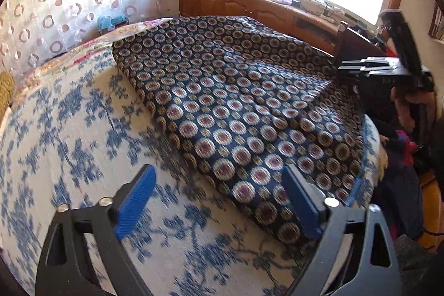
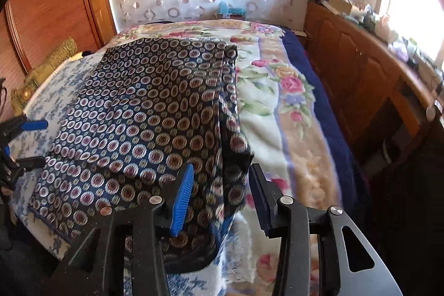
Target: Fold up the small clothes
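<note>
Bedroom, mid-fold: the left gripper (image 1: 219, 199) hangs with its blue fingers (image 1: 136, 201) spread wide and empty above the blue-and-white sheet (image 1: 69, 129), just short of the near edge of a dark patterned garment (image 1: 236, 107). The right gripper (image 2: 219, 196) is likewise parted, its fingers (image 2: 181, 201) straddling a hanging corner of the same garment (image 2: 149, 113) without visibly pinching it; whether the pads touch the cloth cannot be told.

The garment lies partly folded on the bed, a doubled layer showing along its right side, resting across the sheet and reaching toward the floral blanket (image 2: 277, 101) beside it. From the left wrist view it spreads ahead and to the right of the fingers; from the right wrist view it fills the space ahead and to the left, its loose corner draping down between the fingers.

The step in hand appears to be taking hold for the next fold. Doing it well likely means closing on both layers at the corner, matching the left gripper's hold on the near edge, then lifting evenly so the doubled side does not slip apart.
</note>
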